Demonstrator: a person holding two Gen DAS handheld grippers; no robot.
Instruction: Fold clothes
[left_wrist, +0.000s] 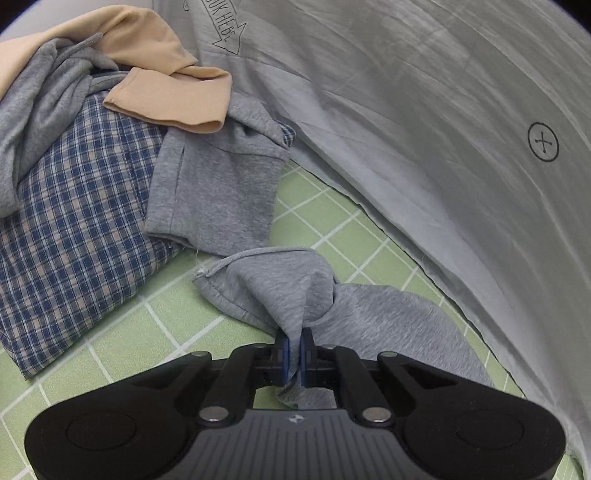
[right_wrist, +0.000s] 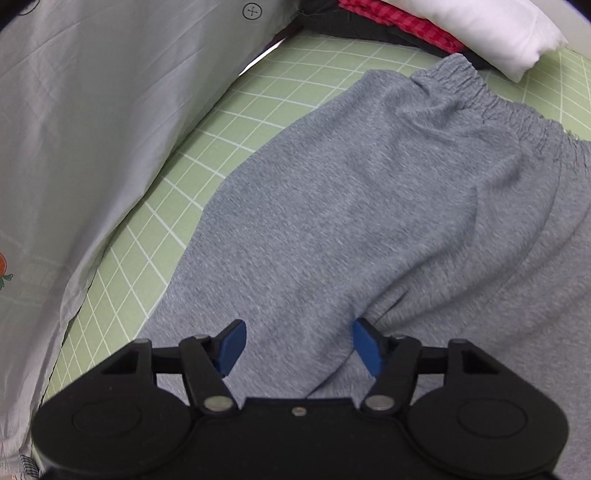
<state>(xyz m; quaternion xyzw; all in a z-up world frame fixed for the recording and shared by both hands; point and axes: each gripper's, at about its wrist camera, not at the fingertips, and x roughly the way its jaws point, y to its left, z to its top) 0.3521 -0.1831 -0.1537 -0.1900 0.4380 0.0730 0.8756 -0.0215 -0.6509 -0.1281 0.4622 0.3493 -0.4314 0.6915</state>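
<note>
Grey sweatpants lie on the green grid mat, with the elastic waistband at the far right. My right gripper is open just above the grey fabric, its blue pads spread apart and holding nothing. In the left wrist view my left gripper is shut on a bunched hem end of the grey sweatpants, lifting it slightly off the mat.
A pile with a blue plaid shirt, a grey garment and a beige garment lies to the left. A pale grey sheet hangs along the mat's far edge. Folded red, black and white clothes lie at the far right.
</note>
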